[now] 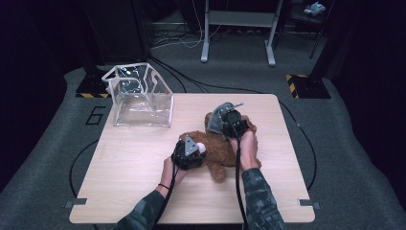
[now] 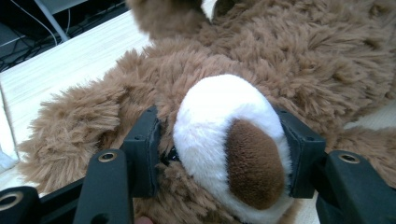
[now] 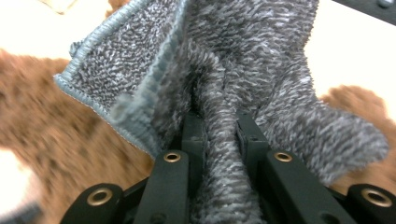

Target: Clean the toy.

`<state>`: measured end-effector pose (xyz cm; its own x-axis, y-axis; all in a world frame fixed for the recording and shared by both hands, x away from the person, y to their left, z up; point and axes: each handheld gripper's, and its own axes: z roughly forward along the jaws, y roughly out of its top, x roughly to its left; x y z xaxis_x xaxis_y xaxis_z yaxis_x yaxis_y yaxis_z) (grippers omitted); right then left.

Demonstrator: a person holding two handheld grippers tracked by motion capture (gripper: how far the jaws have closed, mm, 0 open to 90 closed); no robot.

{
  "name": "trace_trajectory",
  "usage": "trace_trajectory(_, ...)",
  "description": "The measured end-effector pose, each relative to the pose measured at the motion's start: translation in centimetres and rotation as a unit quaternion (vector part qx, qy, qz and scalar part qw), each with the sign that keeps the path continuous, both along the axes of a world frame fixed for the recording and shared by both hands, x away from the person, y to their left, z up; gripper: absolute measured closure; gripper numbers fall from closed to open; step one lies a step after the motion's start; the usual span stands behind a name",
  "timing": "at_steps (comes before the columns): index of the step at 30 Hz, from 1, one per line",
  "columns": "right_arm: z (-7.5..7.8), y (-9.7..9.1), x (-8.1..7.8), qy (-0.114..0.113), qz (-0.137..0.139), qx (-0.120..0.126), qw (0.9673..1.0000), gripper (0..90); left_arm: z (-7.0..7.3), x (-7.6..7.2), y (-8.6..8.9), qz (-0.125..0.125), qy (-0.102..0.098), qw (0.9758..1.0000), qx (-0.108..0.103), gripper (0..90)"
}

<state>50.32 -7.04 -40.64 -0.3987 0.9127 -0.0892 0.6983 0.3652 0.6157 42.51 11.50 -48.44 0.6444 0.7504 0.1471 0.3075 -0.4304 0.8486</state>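
High view: the wooden tabletop (image 1: 124, 163) carries a clear plastic bag (image 1: 141, 98) at its far left and a brown teddy bear (image 1: 222, 148) lying near the middle. Left tongs (image 2: 224, 154) are half closed, clamped on the bear's white snout (image 2: 219, 112). Right tongs (image 3: 219, 135), nearly closed, pinch a fold of grey cloth (image 3: 243, 60) just above the bear.
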Motion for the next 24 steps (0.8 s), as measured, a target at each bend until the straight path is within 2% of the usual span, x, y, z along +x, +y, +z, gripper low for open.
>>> trace_trajectory(3,-0.5,1.4,0.8,0.001,0.018,-0.011,0.9998,77.5,0.0,-0.1,0.0,-0.004,0.001,1.0000,0.002,41.9)
trace_trajectory(7,-1.1,3.1,1.4,0.018,0.029,-0.010,0.9994,77.5,0.0,-0.1,0.1,-0.005,0.004,1.0000,0.001,41.9)
trace_trajectory(8,-1.3,3.6,1.6,0.022,0.045,-0.009,0.9987,77.5,0.0,-0.1,0.1,-0.005,0.004,1.0000,0.000,41.9)
trace_trajectory(9,-1.3,3.9,1.7,0.029,0.046,-0.010,0.9985,77.5,0.0,0.0,0.1,-0.005,0.006,1.0000,-0.002,41.9)
trace_trajectory(11,-1.2,4.3,2.0,0.042,0.057,0.008,0.9975,77.5,0.0,0.0,0.2,-0.005,0.007,0.9999,-0.004,41.9)
trace_trajectory(13,-0.9,3.9,2.3,0.049,0.072,0.051,0.9949,77.4,0.1,0.0,0.2,-0.006,0.008,0.9999,-0.003,41.9)
trace_trajectory(14,-0.5,3.6,2.2,0.058,0.078,0.074,0.9925,77.4,0.0,0.0,0.1,-0.002,0.004,1.0000,-0.004,41.9)
trace_trajectory(15,-0.1,3.1,2.1,0.054,0.081,0.089,0.9913,77.3,0.0,0.0,0.2,-0.002,0.004,1.0000,-0.004,41.9)
trace_trajectory(16,0.3,2.6,1.9,0.045,0.080,0.090,0.9917,77.3,0.1,0.0,0.2,-0.005,0.006,1.0000,-0.002,41.9)
trace_trajectory(19,1.8,1.5,0.8,0.007,0.052,0.060,0.9969,77.4,0.1,0.0,0.2,-0.001,0.003,1.0000,-0.004,41.9)
trace_trajectory(21,1.8,0.9,0.3,0.008,0.049,0.041,0.9979,77.5,0.1,0.1,0.2,-0.001,0.006,1.0000,-0.004,41.9)
trace_trajectory(23,0.9,0.2,0.0,0.012,0.036,0.003,0.9993,77.6,0.1,0.0,0.1,0.002,0.004,1.0000,-0.005,41.9)
trace_trajectory(24,0.6,-0.2,0.0,0.013,0.034,0.004,0.9993,77.6,0.1,0.0,0.0,0.002,0.003,1.0000,-0.003,42.0)
